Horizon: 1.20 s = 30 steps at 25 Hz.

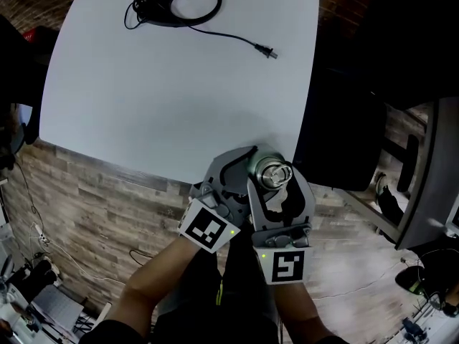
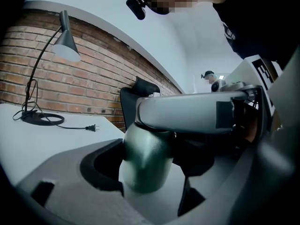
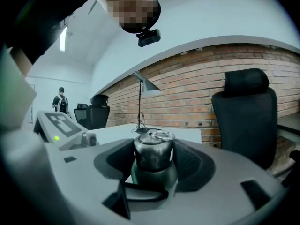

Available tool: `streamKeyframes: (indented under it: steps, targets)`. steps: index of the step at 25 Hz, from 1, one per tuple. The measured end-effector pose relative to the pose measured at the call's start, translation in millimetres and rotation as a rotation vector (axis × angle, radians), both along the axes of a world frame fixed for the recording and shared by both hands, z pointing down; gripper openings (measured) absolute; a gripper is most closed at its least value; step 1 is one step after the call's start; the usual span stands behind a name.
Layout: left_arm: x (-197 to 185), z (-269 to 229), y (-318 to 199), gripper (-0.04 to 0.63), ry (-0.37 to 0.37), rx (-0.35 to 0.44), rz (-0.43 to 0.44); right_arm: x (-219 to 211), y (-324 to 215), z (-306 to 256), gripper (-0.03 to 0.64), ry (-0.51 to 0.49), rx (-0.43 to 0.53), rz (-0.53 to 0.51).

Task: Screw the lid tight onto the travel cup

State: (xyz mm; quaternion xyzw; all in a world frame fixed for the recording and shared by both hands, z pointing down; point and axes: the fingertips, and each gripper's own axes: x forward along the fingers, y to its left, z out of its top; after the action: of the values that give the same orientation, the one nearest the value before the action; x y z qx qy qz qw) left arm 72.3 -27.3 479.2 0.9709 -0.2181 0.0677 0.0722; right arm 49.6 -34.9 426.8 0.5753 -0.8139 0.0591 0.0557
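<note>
The travel cup [image 1: 267, 165] is held in the air just off the white table's [image 1: 179, 84] near edge, with both grippers on it. Its dark green body [image 2: 144, 161] sits between the jaws of my left gripper [image 2: 150, 172], which is shut on it. The metal lid [image 3: 153, 150] with a ring on top sits on the cup's mouth. My right gripper [image 3: 154, 162] is closed around the lid, a pad touching each side. In the head view the left gripper [image 1: 245, 172] comes from the left and the right gripper [image 1: 277, 180] from below. The cup's base is hidden.
A black desk lamp base [image 1: 188, 2] with its cord and plug [image 1: 267, 50] lies at the table's far side. A black office chair [image 1: 337, 127] stands right of the table. The floor [image 1: 93, 206] below is wood plank, with a brick wall [image 3: 197, 93] behind.
</note>
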Motion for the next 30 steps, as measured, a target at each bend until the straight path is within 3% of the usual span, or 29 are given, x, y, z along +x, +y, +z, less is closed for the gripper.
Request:
streamKeyframes:
  steps: [13, 20, 30]
  targets:
    - [-0.2, 1.1, 0.6, 0.336, 0.0, 0.001, -0.004, -1.6, 1.5, 2.4, 0.264, 0.035, -0.016, -0.021]
    - [-0.1, 0.7, -0.4, 0.336, 0.001, 0.001, -0.011, -0.8, 7.7, 4.2, 0.291, 0.04, -0.055, -0.124]
    - [-0.2, 1.4, 0.0, 0.336, 0.005, -0.008, -0.016, 8.2, 21.5, -2.1, 0.299, 0.039, -0.11, -0.54]
